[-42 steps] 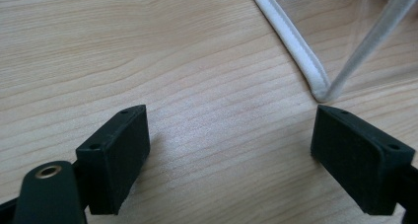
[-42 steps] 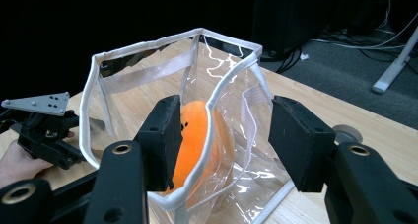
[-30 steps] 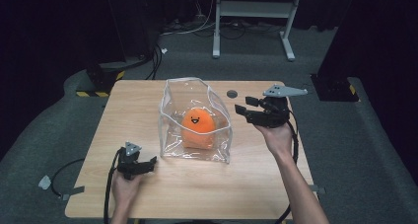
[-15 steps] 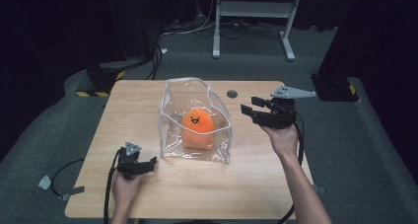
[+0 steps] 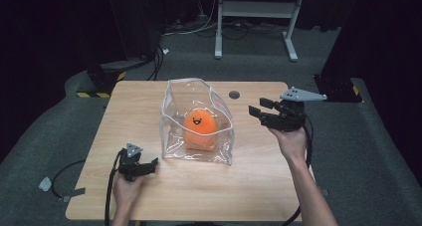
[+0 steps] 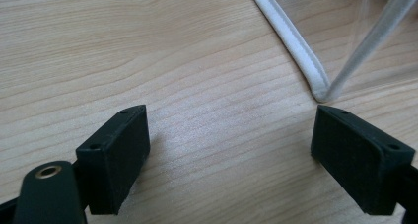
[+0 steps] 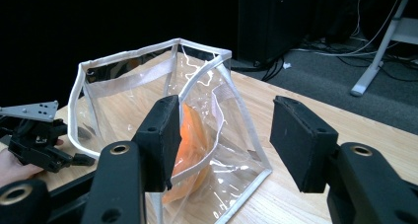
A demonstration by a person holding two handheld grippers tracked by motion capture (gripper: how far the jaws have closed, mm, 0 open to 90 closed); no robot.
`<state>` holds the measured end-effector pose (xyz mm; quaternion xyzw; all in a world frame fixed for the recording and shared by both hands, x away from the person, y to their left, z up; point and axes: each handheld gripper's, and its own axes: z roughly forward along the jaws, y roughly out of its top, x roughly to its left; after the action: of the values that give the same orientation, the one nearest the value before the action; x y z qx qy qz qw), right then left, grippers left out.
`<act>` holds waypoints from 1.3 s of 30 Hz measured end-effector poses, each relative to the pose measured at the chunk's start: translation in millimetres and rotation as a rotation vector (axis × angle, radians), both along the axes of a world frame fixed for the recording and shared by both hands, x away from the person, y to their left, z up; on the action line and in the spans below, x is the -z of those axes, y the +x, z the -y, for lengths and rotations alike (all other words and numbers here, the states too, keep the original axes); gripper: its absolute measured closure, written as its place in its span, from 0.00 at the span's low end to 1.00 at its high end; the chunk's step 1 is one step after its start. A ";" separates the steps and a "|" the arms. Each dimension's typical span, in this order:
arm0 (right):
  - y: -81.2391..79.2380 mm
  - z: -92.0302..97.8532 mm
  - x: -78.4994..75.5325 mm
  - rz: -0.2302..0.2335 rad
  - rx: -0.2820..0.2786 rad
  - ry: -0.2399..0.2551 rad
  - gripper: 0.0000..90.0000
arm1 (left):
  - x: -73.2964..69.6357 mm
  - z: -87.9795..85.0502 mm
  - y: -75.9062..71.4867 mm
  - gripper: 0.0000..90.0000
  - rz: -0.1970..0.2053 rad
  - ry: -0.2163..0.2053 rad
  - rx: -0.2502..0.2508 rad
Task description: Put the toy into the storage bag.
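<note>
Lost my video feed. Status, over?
Left gripper open, empty, low by clear bag corner. Right gripper open, empty, right of bag. Orange toy inside. Nothing blocking.

from above i see the wooden table (image 5: pixel 149 111) with a clear plastic bag (image 5: pixel 197 120) standing open near its middle, and an orange plush with a smiling face (image 5: pixel 200 129) sits inside it. my left gripper (image 5: pixel 144 167) rests low on the table just beside the bag's near left corner, jaws apart and empty. my right gripper (image 5: pixel 259 114) hangs to the bag's right, jaws apart, clear of the bag. a small dark disc (image 5: pixel 234 94) lies behind.
</note>
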<state>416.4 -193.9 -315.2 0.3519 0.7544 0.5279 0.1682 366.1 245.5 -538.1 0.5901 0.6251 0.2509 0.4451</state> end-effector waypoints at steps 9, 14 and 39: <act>-1.5 6.3 2.0 0.000 0.009 0.002 0.50 | 0.0 0.0 0.0 0.17 0.000 0.000 0.000; -3.0 9.8 1.8 0.002 0.014 0.003 0.50 | 0.0 0.0 0.0 0.17 0.000 0.000 0.000; -10.9 26.7 7.6 -0.002 0.035 0.015 0.49 | 0.0 0.0 0.0 0.17 0.000 0.000 0.000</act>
<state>405.5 -220.6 -322.8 0.3671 0.7444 0.5300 0.1740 366.1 245.5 -538.1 0.5900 0.6252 0.2509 0.4451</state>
